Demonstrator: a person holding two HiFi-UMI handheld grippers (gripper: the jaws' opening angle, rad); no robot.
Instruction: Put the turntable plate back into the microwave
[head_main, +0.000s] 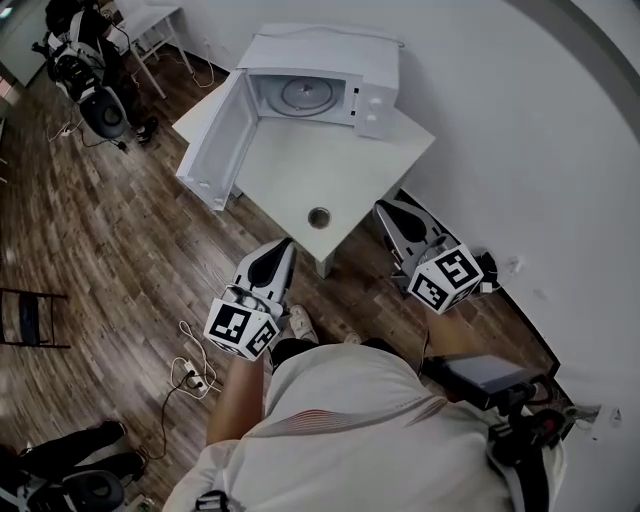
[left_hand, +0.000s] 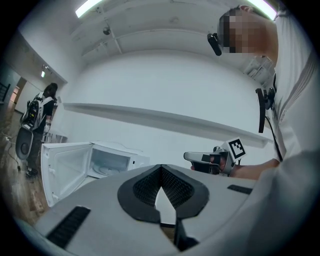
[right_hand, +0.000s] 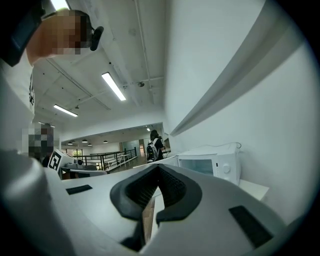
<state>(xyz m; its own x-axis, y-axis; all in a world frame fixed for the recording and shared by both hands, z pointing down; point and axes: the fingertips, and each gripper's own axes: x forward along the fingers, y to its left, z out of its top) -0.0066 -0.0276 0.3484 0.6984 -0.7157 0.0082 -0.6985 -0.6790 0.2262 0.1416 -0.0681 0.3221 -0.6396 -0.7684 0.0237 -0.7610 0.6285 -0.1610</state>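
Head view, left to right: a dark chair (head_main: 30, 318) sits at the frame edge on the wood floor (head_main: 120, 240). A person (head_main: 85, 60) with gear stands far back, and loose cables (head_main: 190, 370) lie near the wearer's feet. Next comes the white table (head_main: 300, 180), with the microwave (head_main: 345, 60) at its far end by the wall (head_main: 520, 150). The door (head_main: 213, 145) is swung wide open to the left. The plate (head_main: 300, 93) lies flat inside the microwave cavity, already in place. A small round hole (head_main: 319, 216) sits in the tabletop near the front corner. Bare tabletop lies between the grippers and the microwave opening.

The left gripper view sees into the cavity from low down, with the plate (left_hand: 106, 170) on its floor. It also catches the other gripper off to the right, its marker cube (left_hand: 236, 148) facing the camera. The right gripper view gets the microwave from its knob side (right_hand: 227, 167). The plate cannot be made out there. That view also shows a long hall with railings, which the head view does not.

The left gripper (head_main: 287, 243) and right gripper (head_main: 385, 207) hang off the table's near corner, one on each side. Both are well apart from the microwave and touch nothing. Both are held about level, noses toward the microwave and cubes toward the wearer. The left gripper's pads are pressed together at the tips with nothing between them. The right gripper's pads are the same, closed and empty.
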